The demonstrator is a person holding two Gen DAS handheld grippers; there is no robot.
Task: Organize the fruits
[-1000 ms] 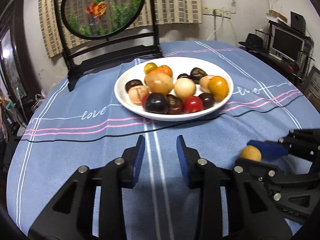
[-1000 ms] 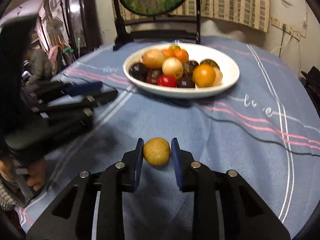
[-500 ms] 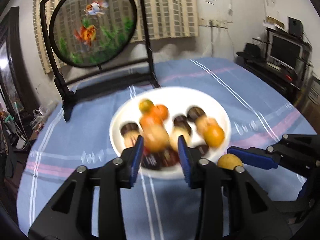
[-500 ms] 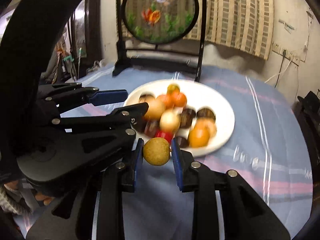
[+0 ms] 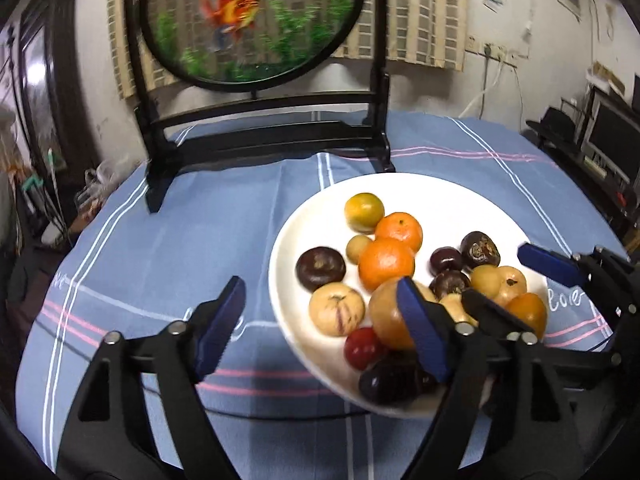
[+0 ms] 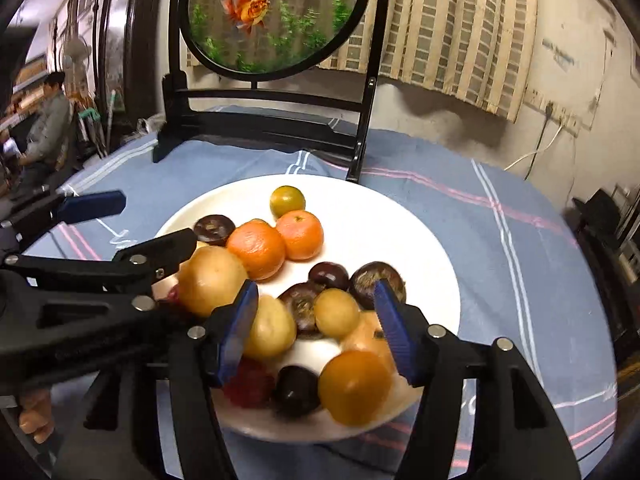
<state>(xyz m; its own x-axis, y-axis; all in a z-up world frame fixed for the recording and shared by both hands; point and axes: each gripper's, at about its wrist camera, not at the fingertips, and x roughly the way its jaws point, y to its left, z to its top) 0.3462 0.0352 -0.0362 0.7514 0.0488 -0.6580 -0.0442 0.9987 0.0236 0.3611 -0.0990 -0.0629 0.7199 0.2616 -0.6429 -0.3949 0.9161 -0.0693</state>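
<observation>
Both wrist views close over shared plate (image 5: 288, 240)

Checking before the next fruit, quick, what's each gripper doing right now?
Left gripper: open, holding nothing, at the white plate's left rim.
Right gripper: open, empty, over a small yellow fruit on the plate.

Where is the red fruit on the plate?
In the left wrist view, the red fruit sits at the near edge of the white plate, between the pale streaked fruit and a dark purple fruit.
</observation>
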